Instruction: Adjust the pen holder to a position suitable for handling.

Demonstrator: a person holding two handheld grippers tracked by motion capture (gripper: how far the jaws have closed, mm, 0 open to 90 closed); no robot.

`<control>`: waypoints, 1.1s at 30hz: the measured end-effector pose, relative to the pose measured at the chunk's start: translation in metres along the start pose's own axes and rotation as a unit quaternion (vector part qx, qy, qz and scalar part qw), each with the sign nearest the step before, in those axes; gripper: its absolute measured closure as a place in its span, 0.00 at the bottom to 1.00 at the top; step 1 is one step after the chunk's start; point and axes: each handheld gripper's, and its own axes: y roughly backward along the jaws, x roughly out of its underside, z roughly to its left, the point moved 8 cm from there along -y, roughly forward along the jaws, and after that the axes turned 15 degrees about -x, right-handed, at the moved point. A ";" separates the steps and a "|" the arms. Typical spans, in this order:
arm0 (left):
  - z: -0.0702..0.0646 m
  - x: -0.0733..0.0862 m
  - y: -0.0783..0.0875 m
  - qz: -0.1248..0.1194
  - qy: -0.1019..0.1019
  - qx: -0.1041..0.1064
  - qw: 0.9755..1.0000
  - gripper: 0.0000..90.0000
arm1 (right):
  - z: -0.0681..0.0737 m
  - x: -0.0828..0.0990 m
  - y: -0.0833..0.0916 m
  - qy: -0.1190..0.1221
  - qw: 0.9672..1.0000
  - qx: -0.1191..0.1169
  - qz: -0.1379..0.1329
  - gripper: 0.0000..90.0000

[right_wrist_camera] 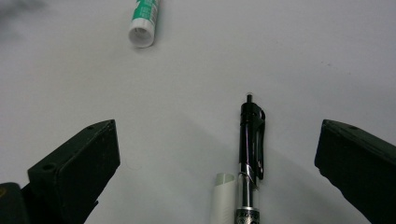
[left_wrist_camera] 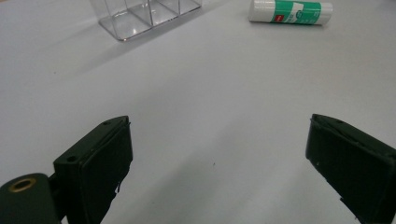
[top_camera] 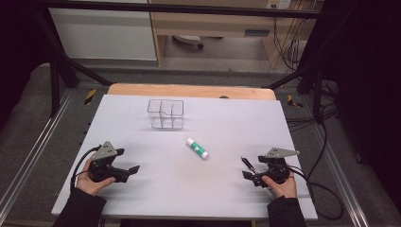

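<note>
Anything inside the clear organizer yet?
The clear organizer looks empty: its compartments show nothing but the table through the walls. The glue stick and pen lie outside on the table.

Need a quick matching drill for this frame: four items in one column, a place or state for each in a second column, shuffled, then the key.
Items:
1. glue stick
2. clear organizer
3. black pen
4. left gripper

Places or states:
A. lying between the open jaws of the right gripper
B. open over bare table, nothing between its jaws
C. standing toward the far side of the table, compartments empty
D. lying on its side mid-table, white with a green label

Pairs: 1-D, 2-C, 3-A, 4-B
</note>
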 end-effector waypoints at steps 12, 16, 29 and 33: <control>0.004 -0.011 0.003 -0.007 -0.024 -0.014 1.000 0.08 | 0.000 0.000 0.001 0.001 1.000 0.001 -0.001 0.01; 0.006 -0.013 0.004 -0.012 -0.026 -0.015 0.999 0.08 | 0.000 -0.001 0.001 0.000 1.000 0.002 -0.001 0.01; 0.002 -0.033 -0.004 -0.012 -0.077 -0.026 0.997 0.08 | 0.001 -0.001 0.002 0.002 1.000 0.002 -0.003 0.01; 0.001 -0.039 -0.005 -0.016 -0.091 -0.029 0.995 0.07 | 0.001 -0.001 0.002 0.002 1.000 0.003 -0.002 0.01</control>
